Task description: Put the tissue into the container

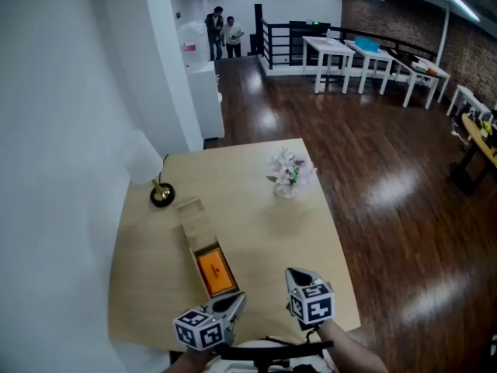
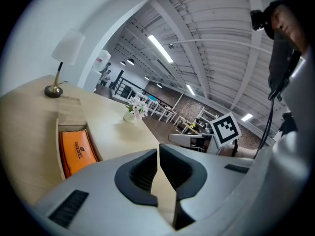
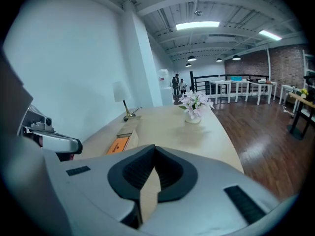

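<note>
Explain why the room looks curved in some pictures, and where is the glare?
Head view: pale glare patches lie on the dark wooden floor. Left gripper view: the wide-angle lens bows the ceiling beams and blackens the corners. Right gripper view: same bowing, a bright ceiling light, flowers sharp.

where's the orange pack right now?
Head view: the orange pack lies in the open wooden box on the table's left half, between the lamp and the left gripper.

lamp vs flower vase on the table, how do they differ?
The lamp stands on the table by the wall; the flower vase stands near its far right corner. The lamp is taller, thin-stemmed, with a white shade; the flower vase is short and bushy. Both stand upright.
</note>
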### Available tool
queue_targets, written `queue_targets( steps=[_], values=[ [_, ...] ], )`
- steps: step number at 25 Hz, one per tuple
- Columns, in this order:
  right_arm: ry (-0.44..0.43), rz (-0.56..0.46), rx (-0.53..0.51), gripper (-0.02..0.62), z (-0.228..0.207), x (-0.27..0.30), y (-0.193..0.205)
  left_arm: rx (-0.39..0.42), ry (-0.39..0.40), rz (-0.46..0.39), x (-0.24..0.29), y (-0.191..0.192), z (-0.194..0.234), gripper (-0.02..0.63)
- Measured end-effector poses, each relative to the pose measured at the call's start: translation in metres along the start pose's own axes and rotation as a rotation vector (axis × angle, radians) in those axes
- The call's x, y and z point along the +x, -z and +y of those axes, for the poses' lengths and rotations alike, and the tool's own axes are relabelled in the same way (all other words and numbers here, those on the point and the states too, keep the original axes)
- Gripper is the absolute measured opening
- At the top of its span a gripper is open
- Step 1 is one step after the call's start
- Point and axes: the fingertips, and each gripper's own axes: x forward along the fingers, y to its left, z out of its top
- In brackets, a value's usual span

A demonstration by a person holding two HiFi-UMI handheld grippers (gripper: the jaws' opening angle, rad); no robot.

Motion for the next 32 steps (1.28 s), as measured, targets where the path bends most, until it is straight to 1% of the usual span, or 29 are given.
queue_targets(
  steps=[6,12,18,27,32],
  values=[
    [0.042,-0.036,0.056,0.000,-0.026,-0.017,-0.001,0.047,0.027,0.025,0.010,0.001,-0.015,0.003],
    [0.058,-0.054,0.084,0.000,-0.045,-0.025,0.004,0.061,0.037,0.050,0.015,0.007,-0.021,0.003],
    [0.062,-0.049,0.070,0.000,-0.053,-0.025,0.004,0.084,0.030,0.056,0.018,0.007,-0.019,0.003],
    [0.065,-0.042,0.055,0.000,-0.060,-0.028,0.005,0.077,0.028,0.047,0.019,0.005,-0.022,0.003],
    [0.062,-0.043,0.051,0.000,-0.059,-0.028,0.000,0.070,0.005,0.044,0.018,0.000,-0.016,0.003]
  ],
)
